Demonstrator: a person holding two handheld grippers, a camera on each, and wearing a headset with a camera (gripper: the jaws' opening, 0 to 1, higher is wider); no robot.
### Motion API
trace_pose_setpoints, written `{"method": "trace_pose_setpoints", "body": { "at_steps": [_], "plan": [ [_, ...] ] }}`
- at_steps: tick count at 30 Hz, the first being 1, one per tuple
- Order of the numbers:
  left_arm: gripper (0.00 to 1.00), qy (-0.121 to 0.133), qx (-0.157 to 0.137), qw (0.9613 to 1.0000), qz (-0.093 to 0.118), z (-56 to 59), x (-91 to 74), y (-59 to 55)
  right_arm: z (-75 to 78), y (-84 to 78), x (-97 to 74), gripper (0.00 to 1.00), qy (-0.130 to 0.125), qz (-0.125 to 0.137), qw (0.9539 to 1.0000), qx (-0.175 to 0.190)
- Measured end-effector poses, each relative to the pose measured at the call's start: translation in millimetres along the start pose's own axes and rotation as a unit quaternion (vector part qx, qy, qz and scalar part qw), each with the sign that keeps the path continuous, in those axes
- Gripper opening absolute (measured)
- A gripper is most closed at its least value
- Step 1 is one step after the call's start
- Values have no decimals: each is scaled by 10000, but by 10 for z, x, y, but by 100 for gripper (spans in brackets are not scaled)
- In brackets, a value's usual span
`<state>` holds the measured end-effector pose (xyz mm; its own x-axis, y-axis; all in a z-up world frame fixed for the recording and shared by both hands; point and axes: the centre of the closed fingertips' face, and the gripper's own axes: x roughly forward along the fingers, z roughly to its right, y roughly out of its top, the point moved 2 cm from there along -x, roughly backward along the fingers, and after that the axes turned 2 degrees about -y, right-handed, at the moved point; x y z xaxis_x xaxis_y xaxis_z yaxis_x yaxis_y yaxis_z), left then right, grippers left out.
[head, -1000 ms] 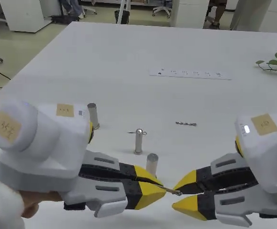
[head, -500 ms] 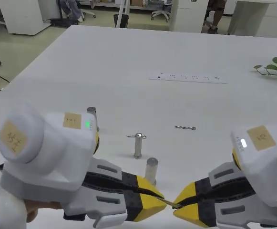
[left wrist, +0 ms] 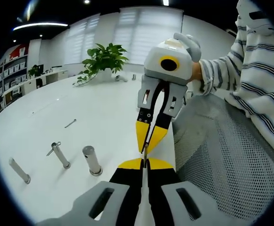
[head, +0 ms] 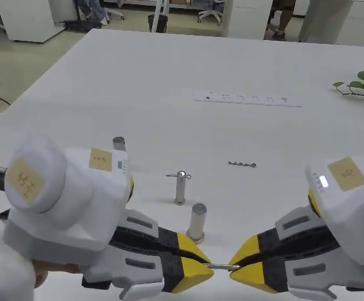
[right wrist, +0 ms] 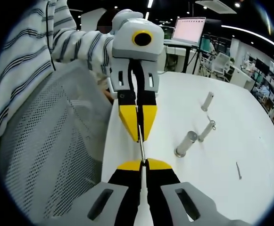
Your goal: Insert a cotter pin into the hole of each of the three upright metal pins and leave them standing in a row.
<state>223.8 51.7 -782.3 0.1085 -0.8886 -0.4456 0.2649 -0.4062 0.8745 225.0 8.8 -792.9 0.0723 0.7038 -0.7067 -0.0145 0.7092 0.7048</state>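
White workbench (head: 169, 81) (office behind) — left claw (left wrist: 145, 163), right claw (right wrist: 141, 163) clenched on cotter pin (head: 219, 266).

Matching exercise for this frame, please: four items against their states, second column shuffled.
1. middle metal pin
2. nearest metal pin
3. loose cotter pin
4. pinched cotter pin

A. lying on the table
B. held between left gripper and right gripper
C. carries a fitted cotter pin
D. no cotter pin in it

Pairs: 1-C, 2-D, 3-A, 4-B
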Motion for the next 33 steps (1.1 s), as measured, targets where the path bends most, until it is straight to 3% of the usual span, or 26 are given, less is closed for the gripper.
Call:
{"method": "trace_pose_setpoints", "body": {
  "at_steps": [3, 10, 15, 17, 24, 33],
  "plan": [
    [1, 34, -202, 9996, 217, -2, -21, 83, 27, 27, -21, 4, -78, -32, 9999, -123],
    [4, 308, -141, 9986, 406, -97, -78, 183, 111, 135, -92, 4, -226, 117, 9996, -152],
    [19, 374, -74, 9981, 476, -115, -74, 226, 186, 132, -107, 3, -286, 125, 9994, -129],
    [25, 552, 109, 9975, 425, -161, -73, 224, 221, 118, -120, 4, -343, 95, 9994, -48],
    [41, 1027, 155, 9931, 538, -320, -61, 238, 378, 29, -176, 3, -519, -28, 9986, 86],
    [46, 1479, 10, 9873, 588, -575, -18, 205, 531, -117, -205, 3, -597, -371, 9969, 365]
  ]
}}
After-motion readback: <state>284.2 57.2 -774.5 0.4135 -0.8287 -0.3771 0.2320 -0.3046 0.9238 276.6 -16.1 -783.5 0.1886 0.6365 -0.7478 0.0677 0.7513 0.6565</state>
